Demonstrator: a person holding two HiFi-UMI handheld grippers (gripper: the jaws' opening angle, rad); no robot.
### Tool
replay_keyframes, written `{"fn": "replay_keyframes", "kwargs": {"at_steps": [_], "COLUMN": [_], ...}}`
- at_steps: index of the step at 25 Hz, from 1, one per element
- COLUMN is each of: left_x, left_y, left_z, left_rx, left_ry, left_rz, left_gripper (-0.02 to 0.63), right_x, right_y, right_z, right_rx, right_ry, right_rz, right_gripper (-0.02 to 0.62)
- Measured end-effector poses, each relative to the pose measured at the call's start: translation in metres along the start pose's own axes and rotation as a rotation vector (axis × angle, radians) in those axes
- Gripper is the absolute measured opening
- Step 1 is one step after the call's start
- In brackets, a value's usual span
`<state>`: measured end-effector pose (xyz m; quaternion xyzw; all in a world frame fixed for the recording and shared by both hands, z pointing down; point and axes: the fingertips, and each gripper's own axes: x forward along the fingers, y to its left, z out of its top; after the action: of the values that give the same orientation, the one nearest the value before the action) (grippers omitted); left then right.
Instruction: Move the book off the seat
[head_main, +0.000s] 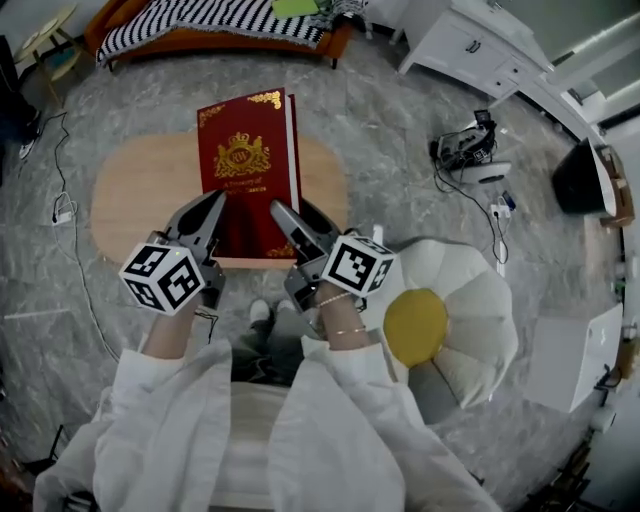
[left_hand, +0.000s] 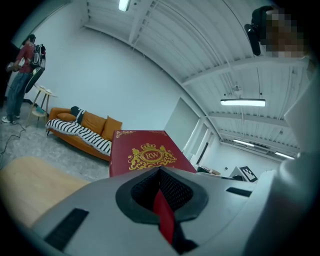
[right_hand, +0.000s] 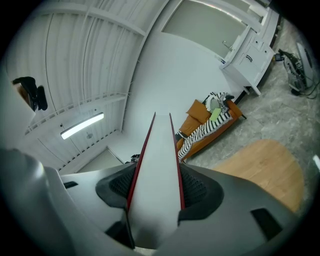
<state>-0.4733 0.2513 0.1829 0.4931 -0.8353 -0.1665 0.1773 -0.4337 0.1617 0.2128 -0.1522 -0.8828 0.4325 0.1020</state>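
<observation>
Wooden bench (head_main: 130, 200) underlies the red book (head_main: 245, 150), long axis up-frame; left tool (head_main: 216, 200) and right tool (head_main: 292, 210) clamp its lower edge.

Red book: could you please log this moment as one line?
object: red book | left tongs: shut on near-left corner | right tongs: shut on page edge | place: over oval wooden table

The thick red book (head_main: 245, 165), gold crest on its cover, lay cover-up and roughly level over the oval wooden bench (head_main: 130, 190), perhaps resting on it.
</observation>
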Motion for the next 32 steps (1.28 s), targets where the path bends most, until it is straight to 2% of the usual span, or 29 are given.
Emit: {"fn": "replay_keyframes", "kwargs": {"at_steps": [5,9,14,19,27,32], "left_x": [0.002,0.013,0.024,0.043,0.064,0.074], "left_y": [0.008,0.012,0.021,0.039,0.063,0.087], "left_z": [-0.008,-0.02,-0.037,-0.036,-0.068,-0.099], "left_rx": [-0.005,-0.041,-0.055,-0.092,-0.103,-0.121], "left_ry": [0.005,0.012,0.034,0.079,0.128,0.158], "left_rz": [0.04,0.05,0.071,0.096,0.118,0.127], "left_gripper": [0.006,0.006,0.006,0.006,0.006,0.006], "right_x": [0.004,0.007,0.013,0.035,0.048,0.047], "right_y": [-0.008,-0.014,-0.035,-0.05,-0.095,-0.136], "right_z": [0.006,0.012,0.009,0.016,0.002,-0.012], "right_rx": [0.001,-0.009,0.007,0.045,0.098,0.104], "right_ry": [0.016,0.033,0.053,0.086,0.11,0.109], "right_rz": [0.026,0.043,0.033,0.026,0.01,-0.051], "right_gripper": [0.252,0.252,0.252,0.252,0.252,0.252]}}
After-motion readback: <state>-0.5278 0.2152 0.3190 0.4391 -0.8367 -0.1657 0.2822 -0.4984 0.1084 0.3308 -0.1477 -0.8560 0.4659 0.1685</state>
